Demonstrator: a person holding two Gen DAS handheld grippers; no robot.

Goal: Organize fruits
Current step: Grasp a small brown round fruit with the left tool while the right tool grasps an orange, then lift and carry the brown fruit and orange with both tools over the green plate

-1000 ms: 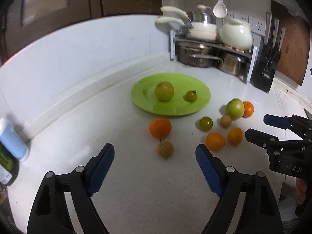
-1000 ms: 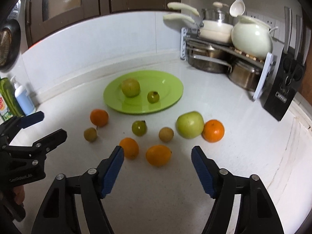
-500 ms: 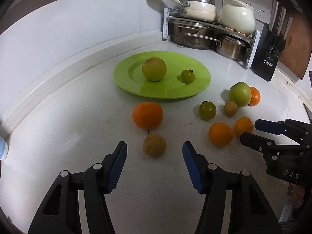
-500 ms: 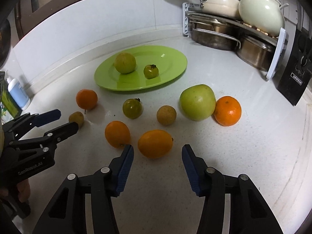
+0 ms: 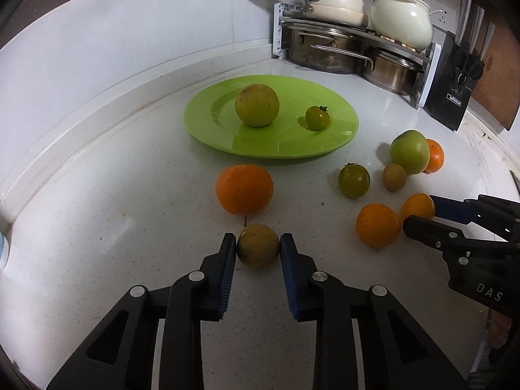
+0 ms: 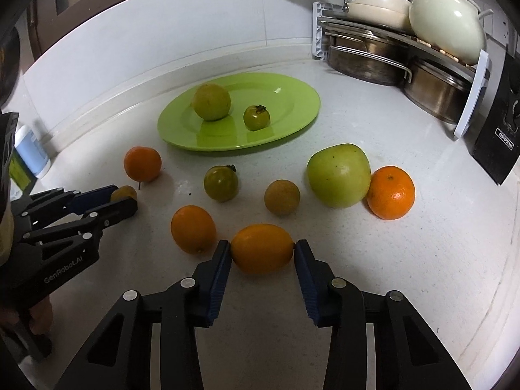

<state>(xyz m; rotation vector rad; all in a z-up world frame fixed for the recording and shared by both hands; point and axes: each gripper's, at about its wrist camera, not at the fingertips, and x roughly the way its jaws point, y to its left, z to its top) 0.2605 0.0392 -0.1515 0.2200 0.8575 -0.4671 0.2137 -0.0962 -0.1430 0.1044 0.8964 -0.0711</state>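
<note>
White speckled bench (image 5: 97, 243) fills both views, with a rack of steel pots (image 5: 341, 52) in the far corner. Just ahead of the left hand-held gripper (image 5: 257, 249) a small round brownish-yellow fruit (image 5: 257, 249) sits on the bench, and both blue pads touch its sides, so the gripper is clenched on it. Directly beyond it lies a large round orange (image 5: 244, 188), and farther ahead an oval lime-green plate (image 5: 208, 123) carries a big yellow-green round fruit (image 5: 256, 105) and a small green tomato (image 5: 317, 118).

The right hand-held gripper (image 6: 262, 253) grasps an oval orange citrus (image 6: 262, 253), its pads against both ends. Just left of that gripper lies another orange (image 6: 193, 228); ahead of it are a brown round fruit (image 6: 281, 197) and a green tomato (image 6: 221, 183), and ahead to its right a large green apple (image 6: 338, 175) touches a tangerine (image 6: 391, 193).
</note>
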